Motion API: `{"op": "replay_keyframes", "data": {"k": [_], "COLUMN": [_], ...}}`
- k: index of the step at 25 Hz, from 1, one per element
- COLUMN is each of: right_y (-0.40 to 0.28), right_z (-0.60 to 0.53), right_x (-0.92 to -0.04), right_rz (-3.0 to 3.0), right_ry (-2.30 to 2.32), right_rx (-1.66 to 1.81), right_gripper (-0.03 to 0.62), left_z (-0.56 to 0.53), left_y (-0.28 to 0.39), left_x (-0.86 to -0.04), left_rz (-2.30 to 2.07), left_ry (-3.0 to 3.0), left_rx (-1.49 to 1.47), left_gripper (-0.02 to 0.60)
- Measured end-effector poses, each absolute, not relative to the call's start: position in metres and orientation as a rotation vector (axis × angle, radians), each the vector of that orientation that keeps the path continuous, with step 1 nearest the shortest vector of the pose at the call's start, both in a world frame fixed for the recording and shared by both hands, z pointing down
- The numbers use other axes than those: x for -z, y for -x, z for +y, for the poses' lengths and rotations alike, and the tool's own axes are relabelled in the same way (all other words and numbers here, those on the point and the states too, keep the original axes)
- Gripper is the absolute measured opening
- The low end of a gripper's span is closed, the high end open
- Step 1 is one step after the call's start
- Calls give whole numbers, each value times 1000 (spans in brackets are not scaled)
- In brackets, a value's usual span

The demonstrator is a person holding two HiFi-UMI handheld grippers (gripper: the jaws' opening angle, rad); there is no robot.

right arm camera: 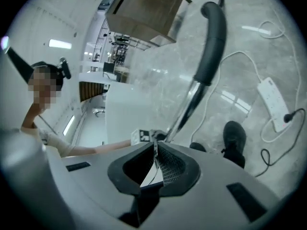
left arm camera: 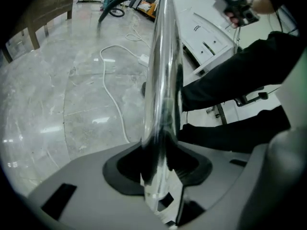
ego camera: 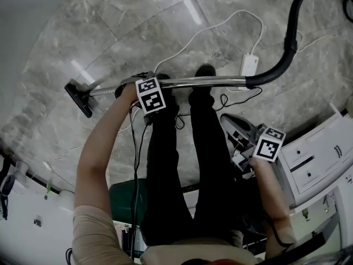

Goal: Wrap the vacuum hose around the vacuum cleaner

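The vacuum's chrome wand (ego camera: 209, 82) lies level across the head view, with the floor head (ego camera: 78, 99) at its left end. At the right it joins a black curved handle (ego camera: 276, 72) and the hose (ego camera: 300, 4), which runs off the top. My left gripper (ego camera: 142, 84) is shut on the wand (left arm camera: 162, 80); the tube fills the gap between the jaws (left arm camera: 160, 143). My right gripper (ego camera: 245, 153) hangs lower right by a grey rounded body (ego camera: 237, 127), likely the vacuum cleaner. Its jaws (right arm camera: 154, 152) are shut with nothing between them. It looks toward the wand (right arm camera: 189, 104) and the handle (right arm camera: 211, 42).
A white power strip (ego camera: 249, 65) with a white cable (ego camera: 204, 29) lies on the marble floor beyond the wand. White drawers (ego camera: 314, 164) stand at the right. The person's legs and shoes (ego camera: 205, 70) are under the wand. Thin black cords hang by the legs.
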State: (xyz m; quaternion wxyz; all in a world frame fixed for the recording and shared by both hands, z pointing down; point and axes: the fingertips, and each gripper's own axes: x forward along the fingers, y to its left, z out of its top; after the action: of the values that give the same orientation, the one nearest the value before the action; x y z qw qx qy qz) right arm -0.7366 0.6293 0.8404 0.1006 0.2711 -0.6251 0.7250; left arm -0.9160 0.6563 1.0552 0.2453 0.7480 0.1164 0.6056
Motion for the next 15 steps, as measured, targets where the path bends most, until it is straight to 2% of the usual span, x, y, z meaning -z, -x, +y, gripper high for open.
{"op": "replay_keyframes", "data": {"k": [2, 5, 6, 7, 8, 11, 15], "right_y": [723, 727, 730, 732, 734, 729, 725], "right_z": [620, 609, 604, 599, 591, 549, 501], "right_x": [-860, -860, -858, -859, -861, -865, -847], "right_rz": [-1803, -1852, -1883, -1914, -1945, -2049, -2196], "right_ry": [-861, -825, -814, -815, -837, -1033, -1154], "right_rx": [-2158, -2245, -2249, -2233, -2217, -2212, -2439], "right_gripper": [7, 274, 348, 381, 400, 403, 397], "left_z": [661, 669, 673, 676, 678, 682, 680], "left_y": [908, 899, 897, 895, 893, 882, 871], "left_x": [-1040, -1024, -1019, -1015, -1011, -995, -972], "left_rz": [305, 291, 289, 289, 288, 293, 265], "left_ry": [-2068, -2090, -2093, -2095, -2098, -2125, -2134], "left_rx": [-1617, -1585, -1581, -1582, -1587, -1607, -1620], "left_gripper": [161, 160, 160, 158, 158, 156, 158]}}
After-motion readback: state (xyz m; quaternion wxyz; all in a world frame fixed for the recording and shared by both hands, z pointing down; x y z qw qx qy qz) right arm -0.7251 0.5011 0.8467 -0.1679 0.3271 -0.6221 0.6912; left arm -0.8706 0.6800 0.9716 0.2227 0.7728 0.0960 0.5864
